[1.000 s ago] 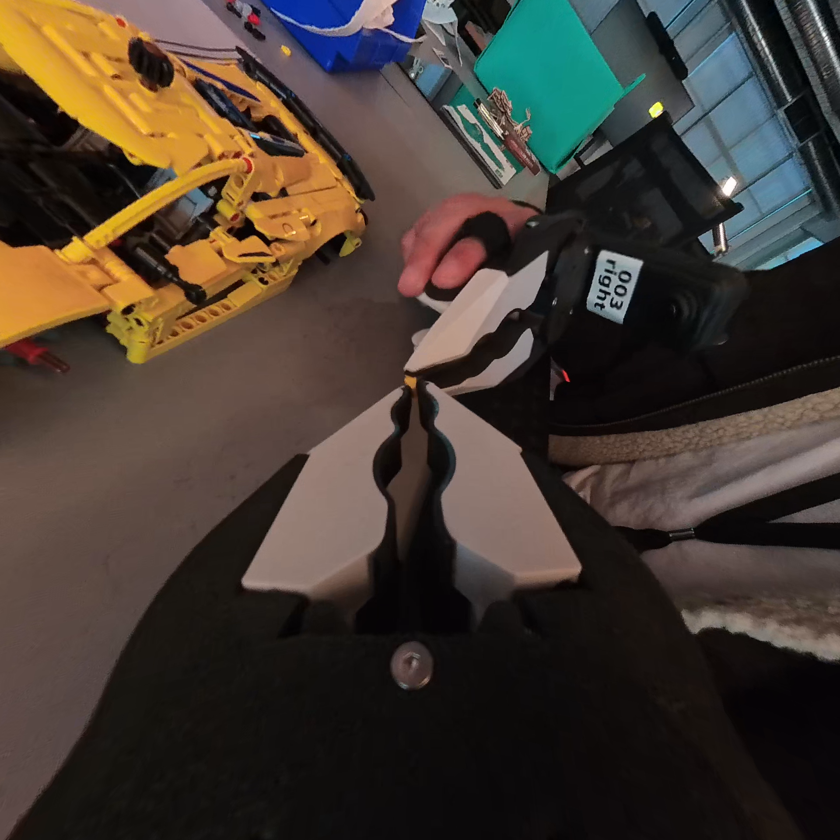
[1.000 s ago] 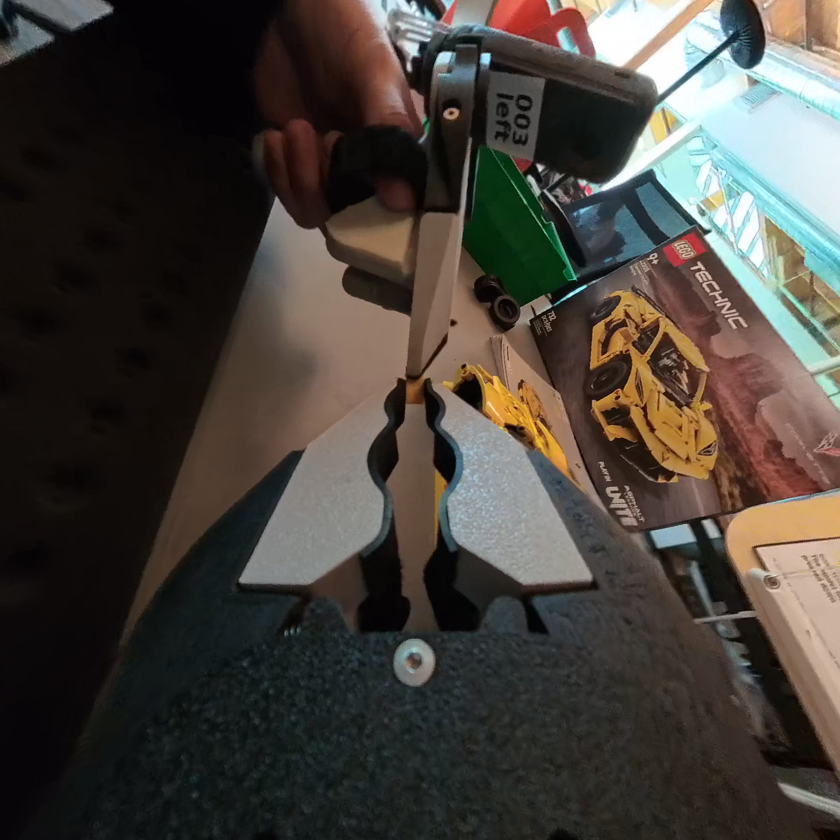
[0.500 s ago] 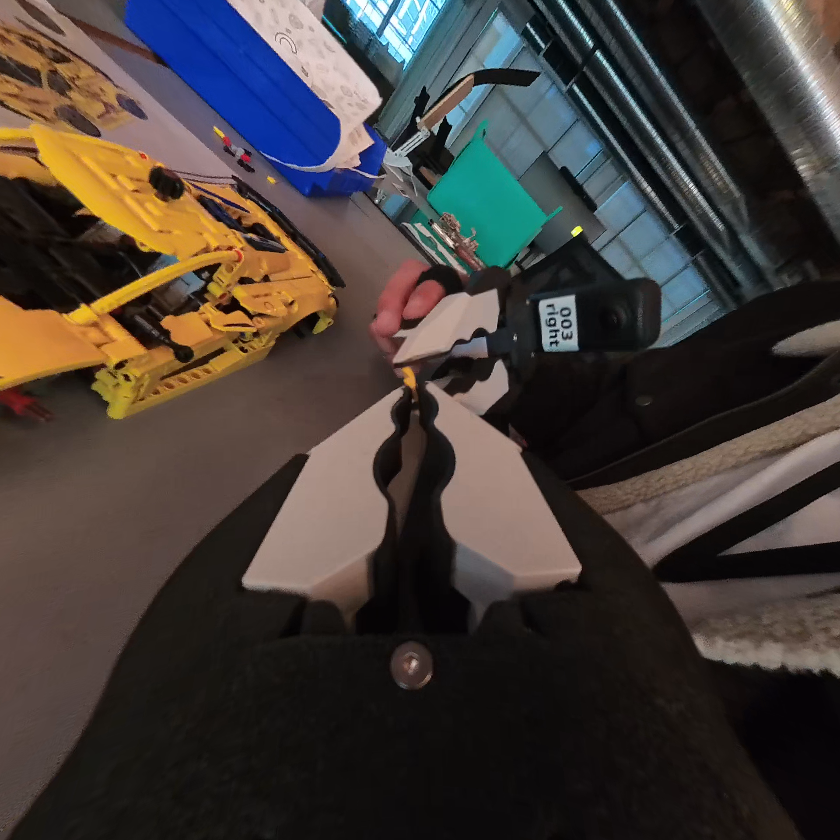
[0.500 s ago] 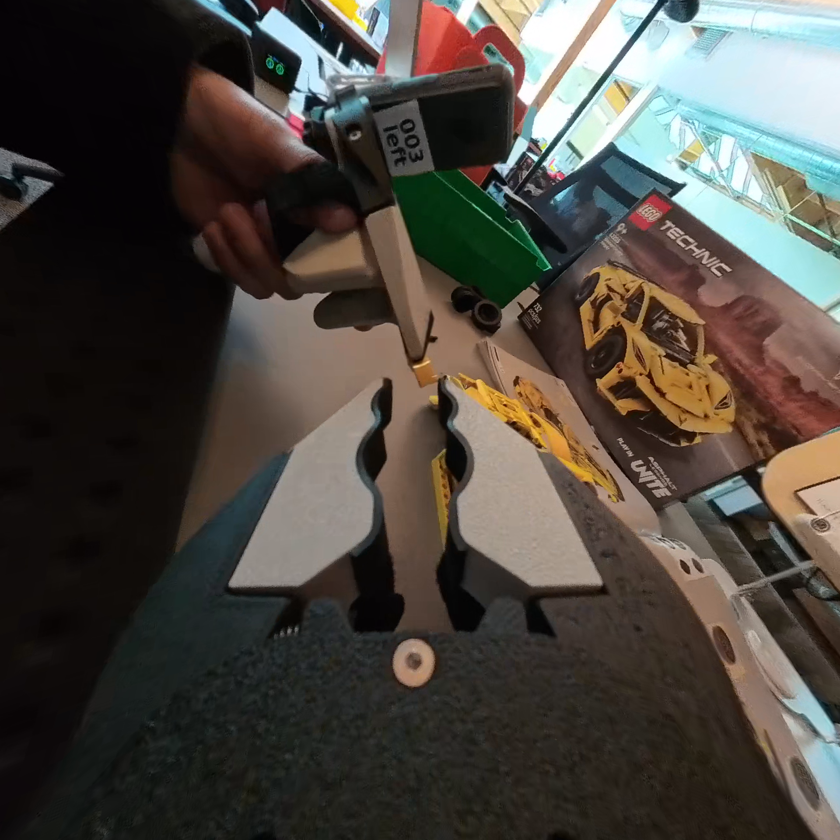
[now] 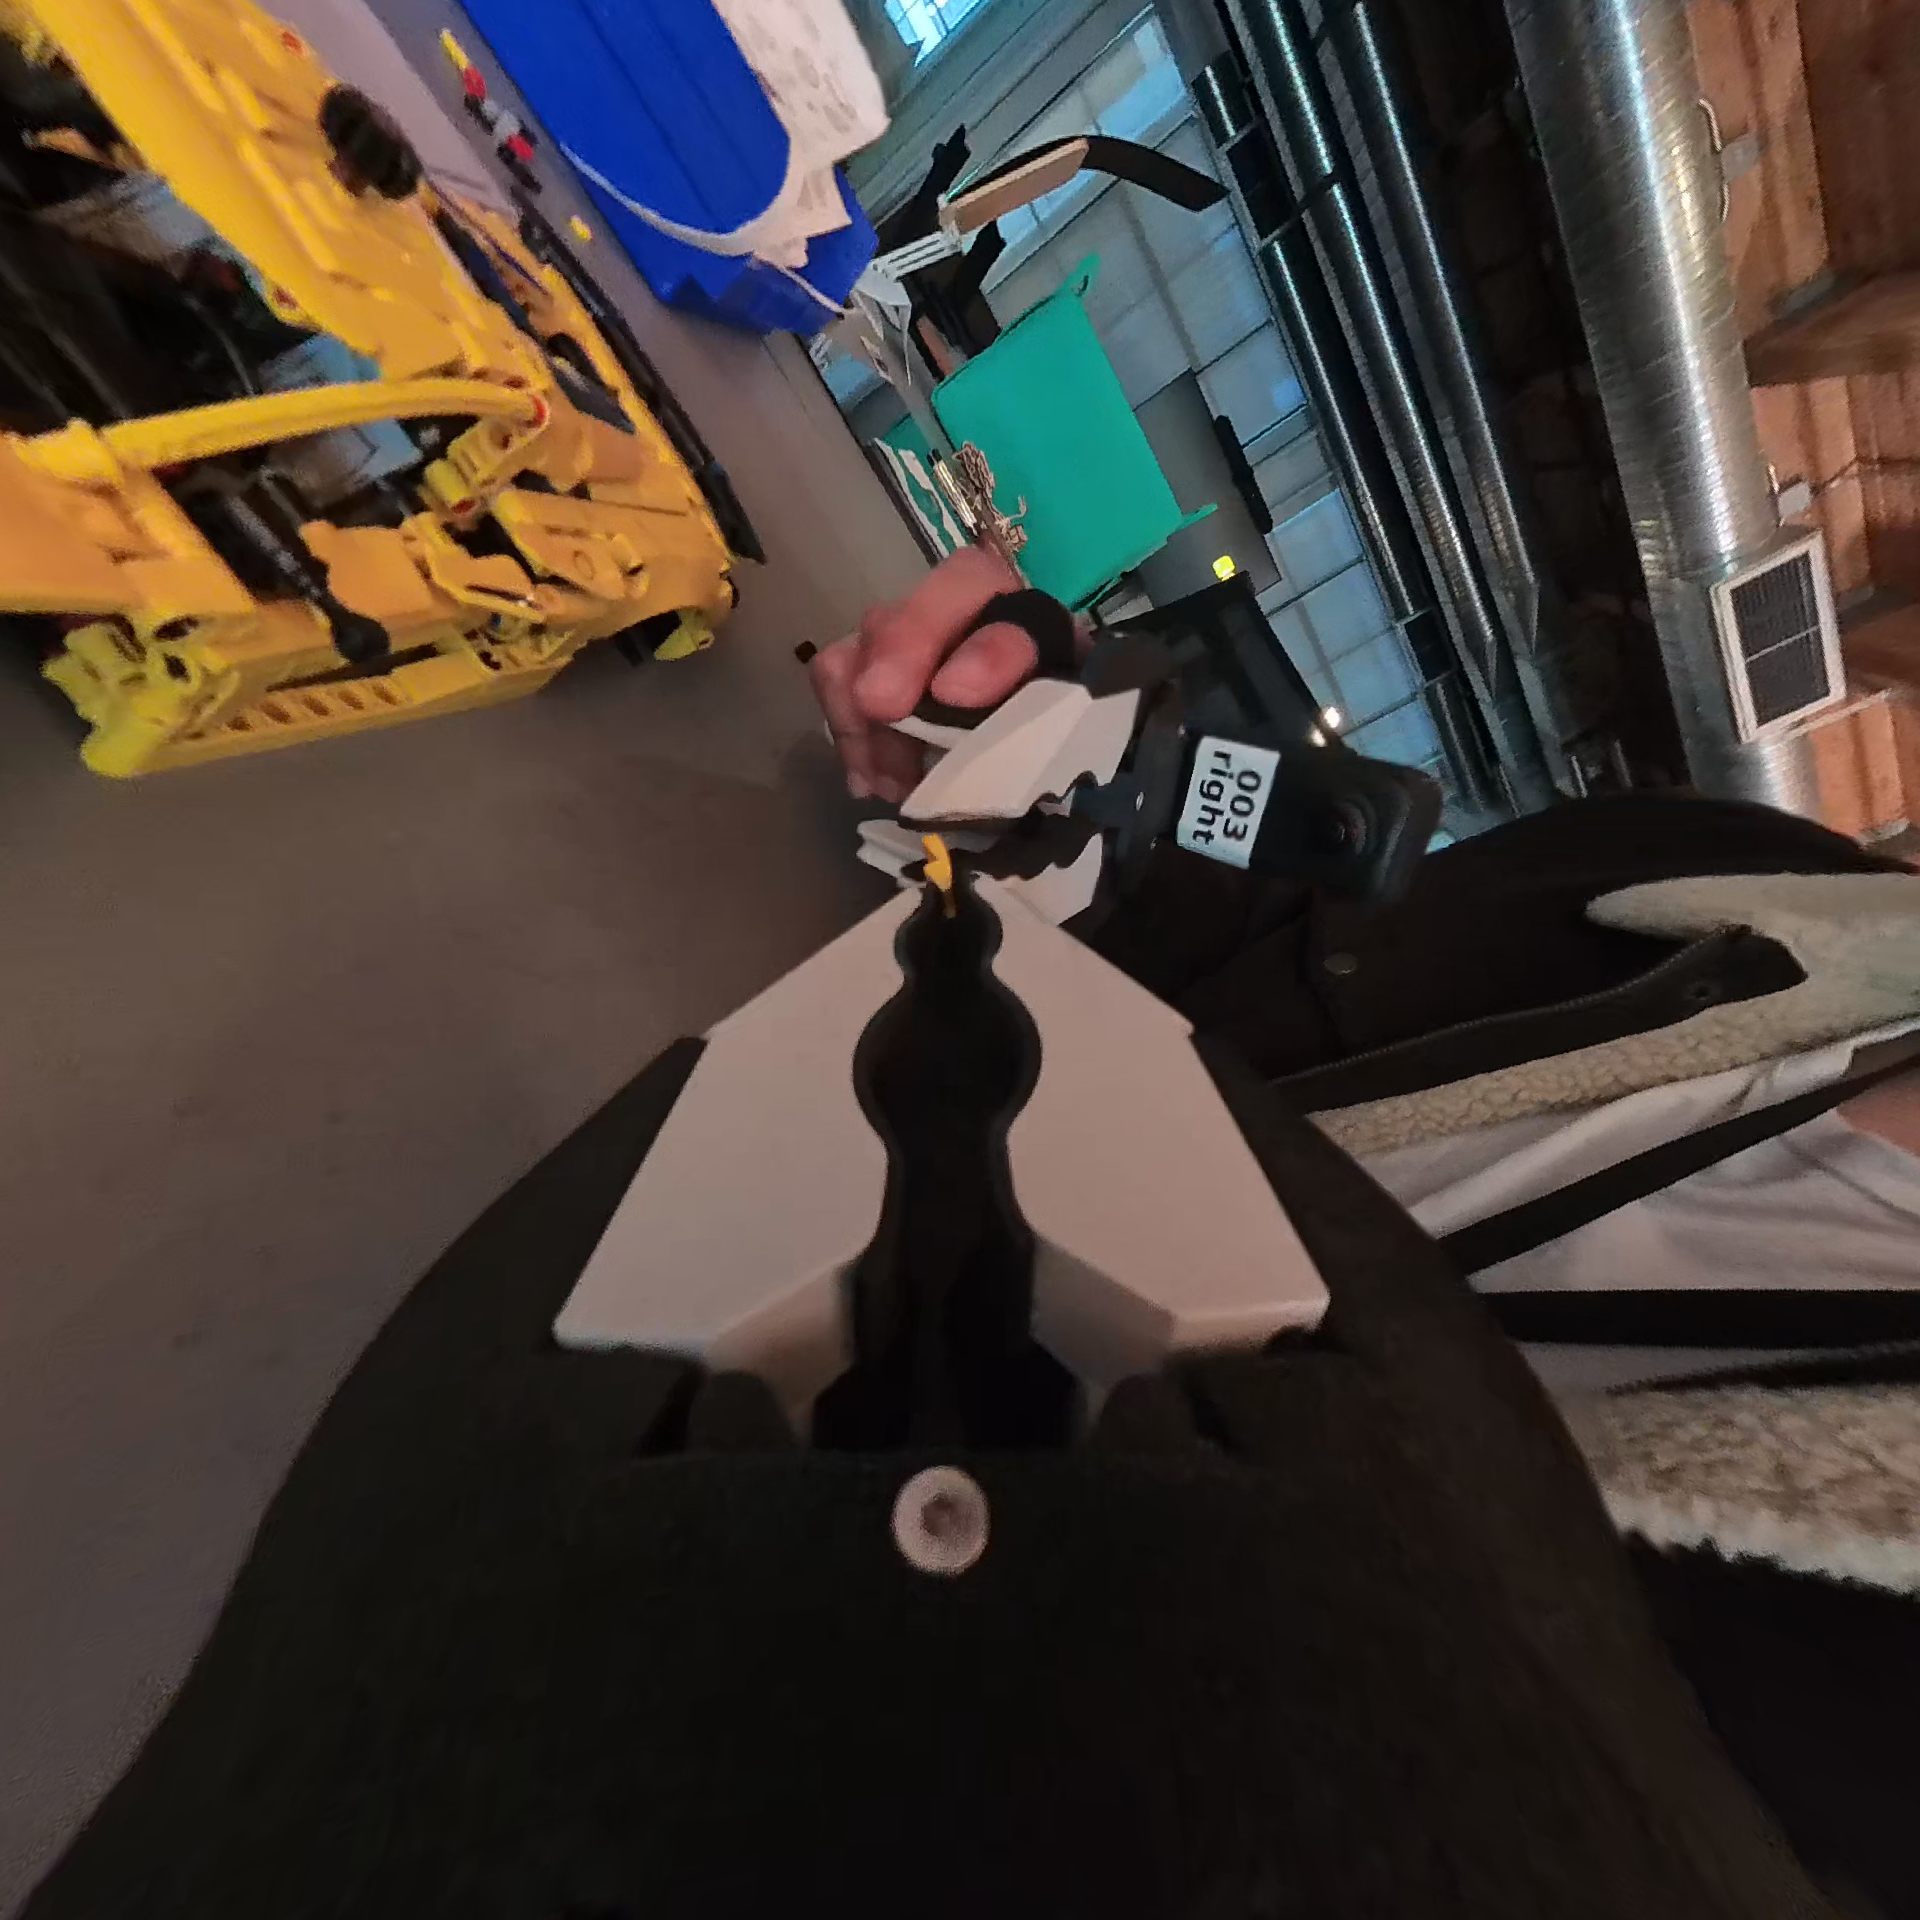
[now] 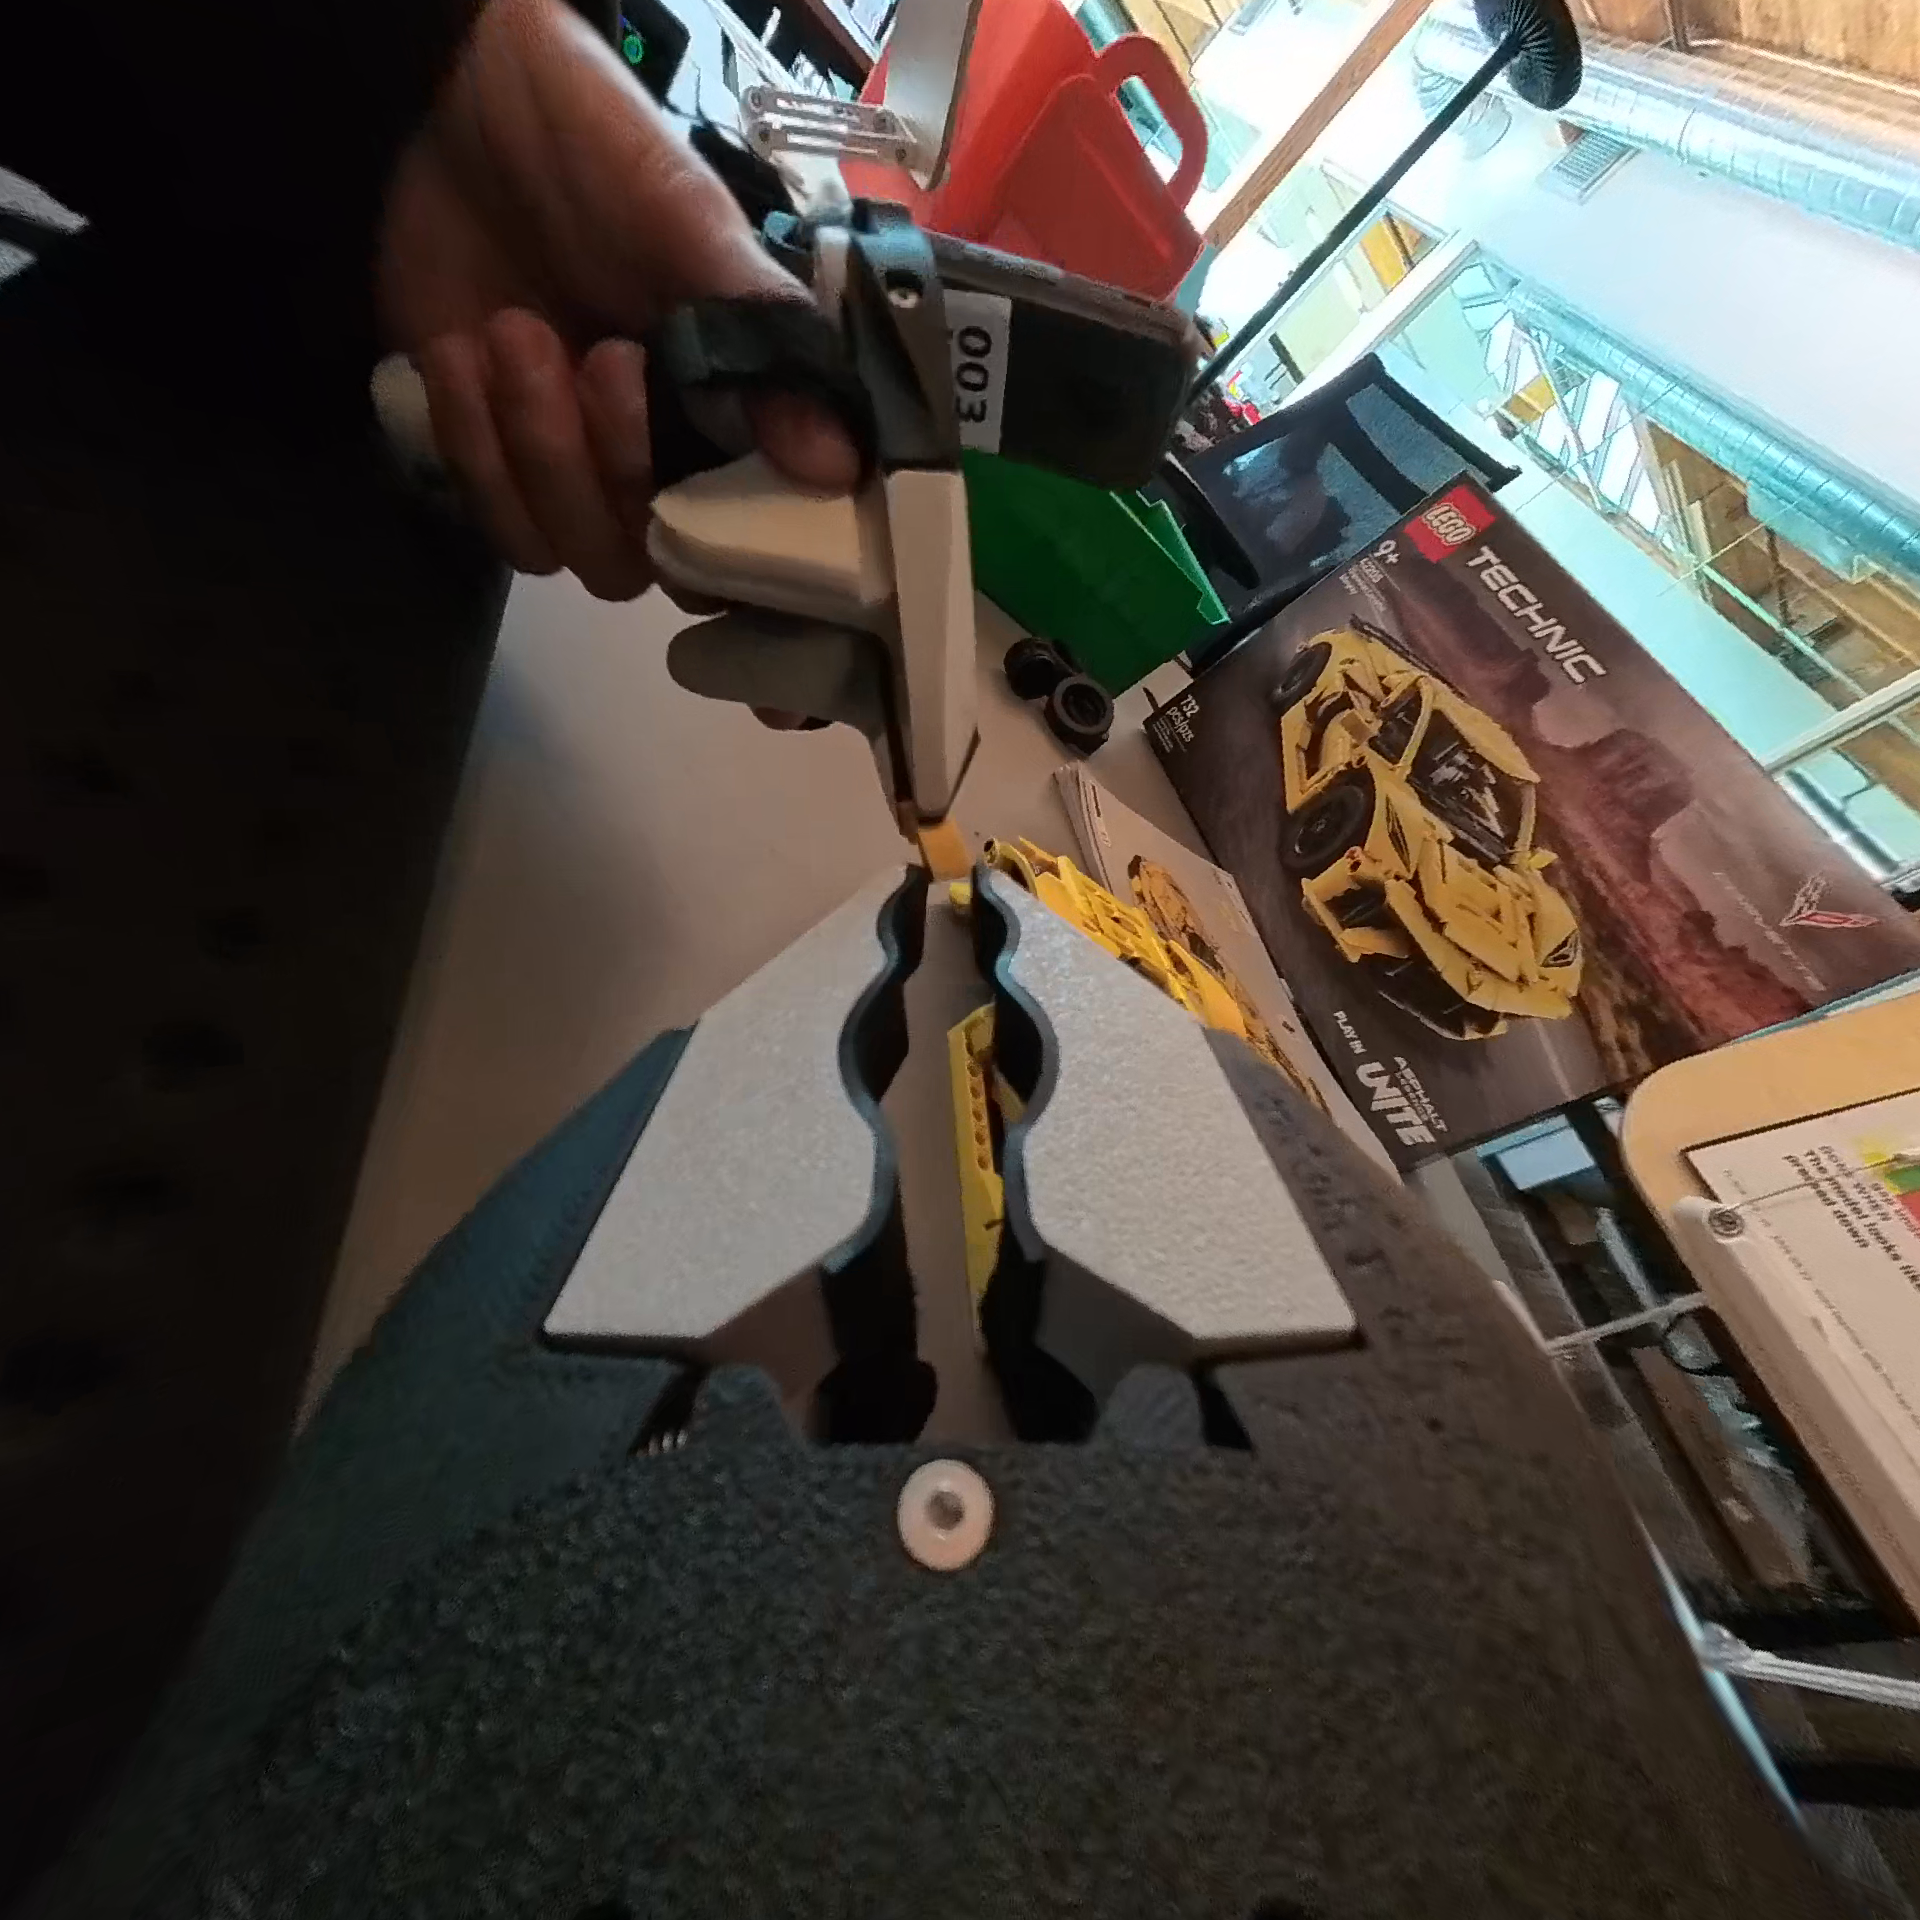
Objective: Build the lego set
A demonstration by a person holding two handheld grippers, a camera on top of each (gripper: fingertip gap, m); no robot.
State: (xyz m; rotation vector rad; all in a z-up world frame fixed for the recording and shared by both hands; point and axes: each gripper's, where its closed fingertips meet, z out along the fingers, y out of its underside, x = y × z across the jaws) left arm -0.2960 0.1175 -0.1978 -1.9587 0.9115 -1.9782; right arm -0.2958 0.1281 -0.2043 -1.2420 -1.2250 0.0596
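My left gripper [image 5: 940, 909] is shut on a small yellow lego piece [image 5: 938, 871] that sticks out past its tips. In the right wrist view the left gripper [image 6: 925, 812] comes in from above with the piece [image 6: 941, 847] at its tip. My right gripper [image 6: 948, 888] meets it tip to tip, its jaws narrowed around the piece's other end. The right gripper also shows in the left wrist view [image 5: 909, 847]. Both are held above the grey table [image 5: 312, 987]. The yellow lego car [image 5: 416, 499] stands at the far left.
A blue bin [image 5: 665, 156] stands behind the car. In the right wrist view the set's box [image 6: 1507, 883], an instruction booklet [image 6: 1174, 935], loose black wheels [image 6: 1060, 686], a green bin [image 6: 1070, 582] and a red bin [image 6: 1060, 156] lie ahead. The person's jacket fills the right. Both grippers' tips are close together, under 4 cm apart.
One second ago both grippers held the piece. Half a second ago the right gripper was open and apart from it. Now its jaws have narrowed around the piece again; the left kept hold.
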